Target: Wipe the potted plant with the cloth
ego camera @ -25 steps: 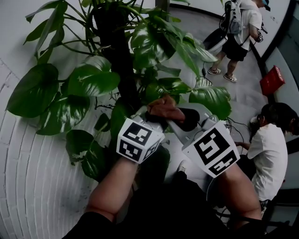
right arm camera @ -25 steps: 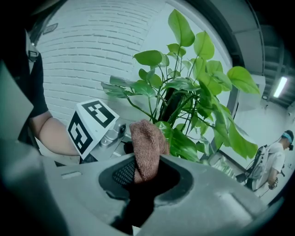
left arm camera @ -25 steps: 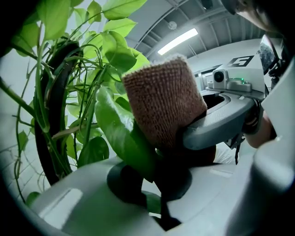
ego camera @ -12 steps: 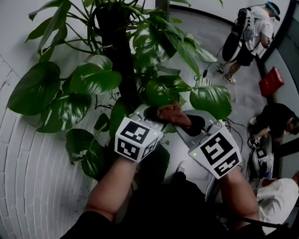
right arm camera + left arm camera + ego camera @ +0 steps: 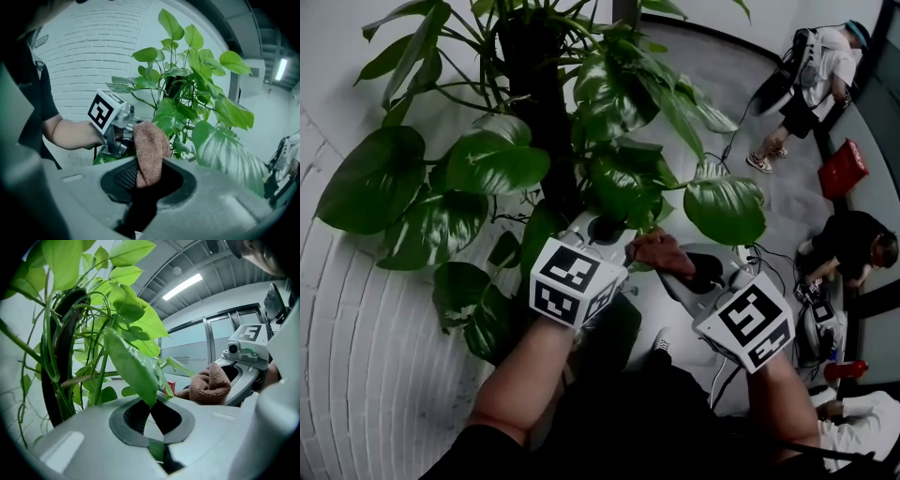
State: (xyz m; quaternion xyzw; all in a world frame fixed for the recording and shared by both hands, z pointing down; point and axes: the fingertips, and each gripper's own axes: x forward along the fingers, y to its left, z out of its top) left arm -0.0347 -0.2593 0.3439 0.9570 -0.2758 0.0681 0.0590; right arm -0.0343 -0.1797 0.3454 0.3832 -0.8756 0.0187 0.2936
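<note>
The potted plant (image 5: pixel 609 122) has broad green leaves around a dark central pole (image 5: pixel 534 103). In the head view my left gripper (image 5: pixel 605 230) sits low by the pole. In the left gripper view it (image 5: pixel 152 416) is shut on the tip of a long hanging leaf (image 5: pixel 133 371). Just right of it, my right gripper (image 5: pixel 680 267) is shut on a brown cloth (image 5: pixel 661 251). The cloth (image 5: pixel 149 150) sticks up from the jaws in the right gripper view, below and apart from a large variegated leaf (image 5: pixel 229 154). The pot is hidden.
A curved white brick wall (image 5: pixel 366 356) stands to the left. A standing person (image 5: pixel 806 84) is at the upper right, and another person (image 5: pixel 853 248) crouches at the right near a red box (image 5: pixel 844 167). Cables lie on the floor (image 5: pixel 769 258).
My right gripper with the cloth has slid down and to the right, off the leaves. The left gripper has stayed put. The people in the background have shifted.
</note>
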